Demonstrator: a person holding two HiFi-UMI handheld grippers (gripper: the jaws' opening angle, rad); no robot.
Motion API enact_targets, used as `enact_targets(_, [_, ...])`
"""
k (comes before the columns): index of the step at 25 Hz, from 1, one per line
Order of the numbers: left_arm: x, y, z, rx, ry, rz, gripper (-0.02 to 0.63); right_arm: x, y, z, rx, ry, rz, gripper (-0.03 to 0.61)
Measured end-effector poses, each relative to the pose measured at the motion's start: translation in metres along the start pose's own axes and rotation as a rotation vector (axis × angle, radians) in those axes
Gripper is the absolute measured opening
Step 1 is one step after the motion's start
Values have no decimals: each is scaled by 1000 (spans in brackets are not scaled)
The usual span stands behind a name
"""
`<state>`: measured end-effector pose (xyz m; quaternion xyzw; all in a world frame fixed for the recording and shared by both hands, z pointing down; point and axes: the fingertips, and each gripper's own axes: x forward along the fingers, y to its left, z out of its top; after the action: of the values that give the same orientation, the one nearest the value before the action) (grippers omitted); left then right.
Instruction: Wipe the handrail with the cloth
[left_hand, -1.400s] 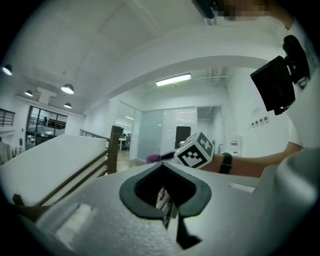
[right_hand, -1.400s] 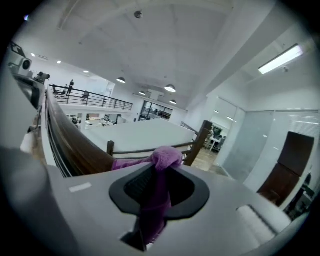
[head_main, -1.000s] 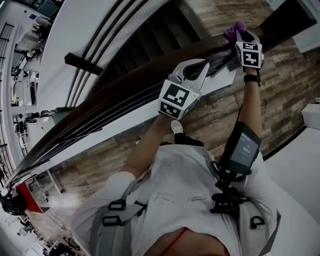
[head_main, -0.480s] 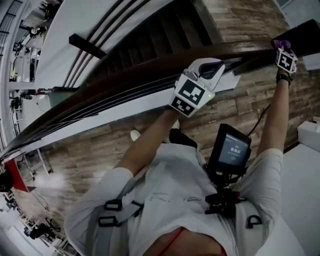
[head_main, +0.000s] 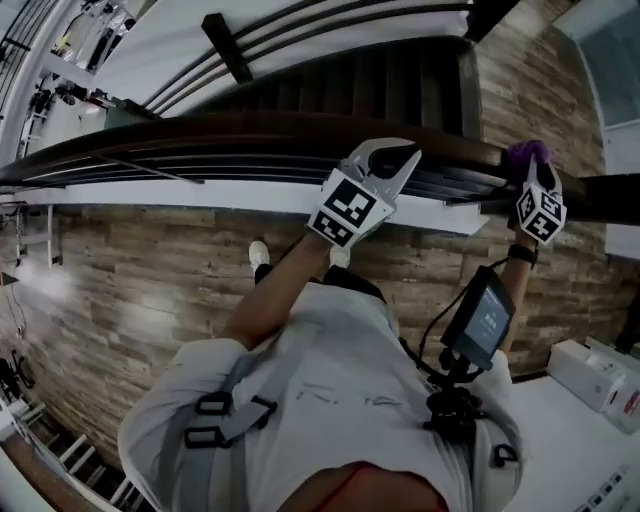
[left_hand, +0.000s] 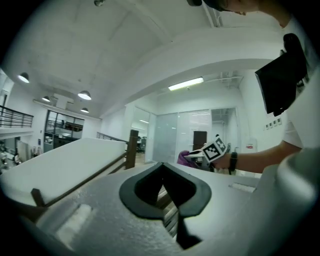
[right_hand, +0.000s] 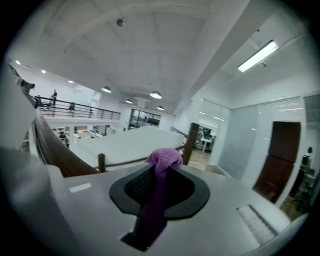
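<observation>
Wiping step: judged under way. The cloth (head_main: 527, 153) sits at the right of the frame, on top of the handrail (head_main: 200, 128); contact looks likely but cannot be confirmed.
Grip, right: the right tongs (head_main: 530, 172) are clamped on the cloth. In the right gripper view (right_hand: 161, 170) a purple strip (right_hand: 162, 160) runs down between the jaws, and a tuft bulges past the tips.
Grip, left: the left tongs (head_main: 392, 155) are at mid-frame over the rail. In the left gripper view (left_hand: 161, 167) the tips meet with nothing between them. Whether they rest on the rail I cannot tell.
Doing it well: press the tuft flat on the rail's top and draw it along the length in one line, with the tongs tilted so that cloth, not jaw, meets the wood. Roll the wrist to reach the near and far sides of the rail.
Watch for: the tuft is small, so a hard drag could pull it out of the clamp. The bare left tongs should stay out of the wiping path.
Reach: the rail runs on to the far left of the frame, so most of its length looks left to cover.
Count, cloth: one.
Count, tongs: two, one holding, one empty.
Count, handrail: one being wiped. A second set of rails (head_main: 300, 25) crosses the upper part of the frame beyond the stairs (head_main: 330, 85).
Count, other: one screen (head_main: 485, 318) on the person's chest, and one white box (head_main: 600, 378) at the lower right.
</observation>
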<state>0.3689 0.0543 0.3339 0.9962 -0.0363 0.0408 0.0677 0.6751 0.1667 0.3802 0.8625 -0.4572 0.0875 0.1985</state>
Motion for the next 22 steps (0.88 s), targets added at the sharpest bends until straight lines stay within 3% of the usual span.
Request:
enact_targets(5, [-86, 89, -2, -52, -30, 255, 2, 7, 217, 87, -49, -162, 363, 57])
enact_targets(11, [-252, 181, 14, -42, -100, 596, 2, -29, 478, 161, -207, -346, 774, 57])
enact_targets(17, [-413, 238, -15, -74, -98, 870, 2, -106, 670, 175, -296, -440, 1070, 58])
enact_targets(22, [-511, 268, -47, -106, -92, 1022, 2, -164, 796, 143, -425, -482, 1248, 58])
